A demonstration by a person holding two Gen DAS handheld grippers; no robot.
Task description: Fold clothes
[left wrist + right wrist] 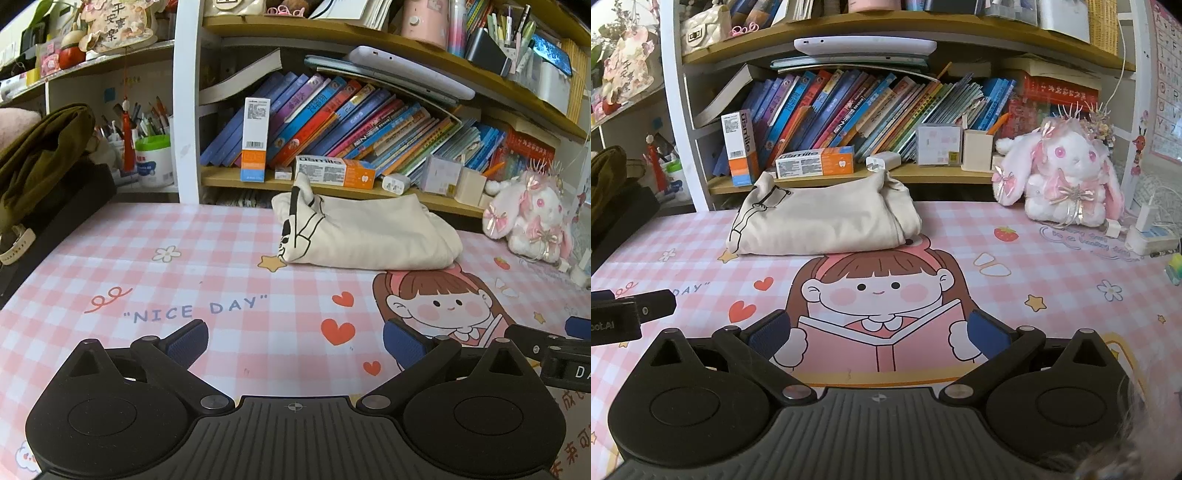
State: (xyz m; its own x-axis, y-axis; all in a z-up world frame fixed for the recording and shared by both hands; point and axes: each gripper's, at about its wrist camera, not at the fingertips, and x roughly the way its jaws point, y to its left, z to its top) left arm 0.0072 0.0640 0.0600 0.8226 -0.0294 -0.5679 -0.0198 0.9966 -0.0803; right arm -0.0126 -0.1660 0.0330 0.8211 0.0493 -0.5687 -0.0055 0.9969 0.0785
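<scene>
A cream garment with a black line drawing lies folded into a bundle [364, 234] [823, 221] at the far side of the pink checked desk mat [184, 258] [1052, 295], just in front of the bookshelf. My left gripper [295, 343] hovers open over the mat near the front, well short of the bundle, with nothing between its blue pads [188, 341]. My right gripper [881, 332] is likewise open and empty above the printed girl, its blue pads [988, 332] spread wide. Each gripper's side shows at the edge of the other's view.
A low shelf [849, 177] with books and toothpaste boxes runs along the back. A white and pink plush rabbit [1067, 177] sits at the back right, with chargers and a power strip [1148, 236] beside it. An olive cloth [40, 155] lies on a black box at left.
</scene>
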